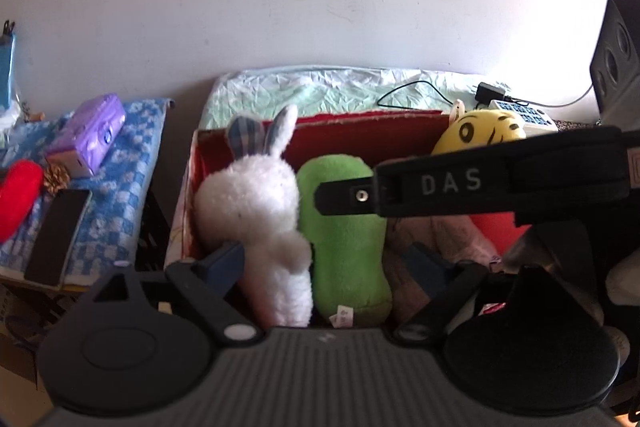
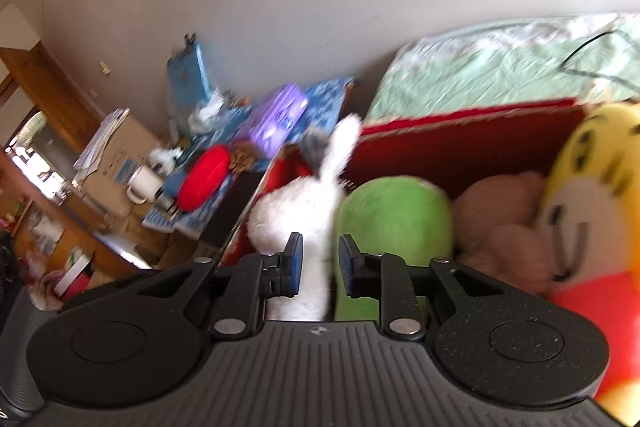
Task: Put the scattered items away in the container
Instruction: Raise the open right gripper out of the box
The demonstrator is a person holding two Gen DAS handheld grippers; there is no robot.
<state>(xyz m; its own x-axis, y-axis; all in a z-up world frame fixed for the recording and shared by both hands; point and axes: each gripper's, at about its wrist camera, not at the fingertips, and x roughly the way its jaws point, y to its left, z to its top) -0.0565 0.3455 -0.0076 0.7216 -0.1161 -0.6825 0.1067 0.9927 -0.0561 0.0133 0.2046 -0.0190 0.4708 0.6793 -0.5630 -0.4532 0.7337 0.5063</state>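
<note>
A red cardboard box [image 1: 360, 121] holds a white plush rabbit [image 1: 256, 211], a green plush [image 1: 344, 235], a pinkish-brown plush [image 1: 440, 231] and a yellow smiling plush [image 1: 480, 135]. My left gripper [image 1: 328, 259] is open wide over the box, fingers either side of the rabbit and green plush. My right gripper [image 2: 318, 263] has its fingers close around the rabbit's white body [image 2: 296, 211], beside the green plush [image 2: 392, 215]. The box [image 2: 460, 131], pink plush [image 2: 500, 227] and yellow plush [image 2: 592, 195] also show there. The right gripper's black body [image 1: 500, 183] crosses the left view.
Left of the box, a blue checkered cloth [image 1: 120, 163] carries a purple tissue pack [image 1: 90, 135], a red object [image 1: 18, 199] and a black phone [image 1: 56, 235]. Behind the box lies a pale green bedspread [image 1: 320, 91] with a charger cable [image 1: 420, 91]. A speaker [image 1: 616, 55] stands right.
</note>
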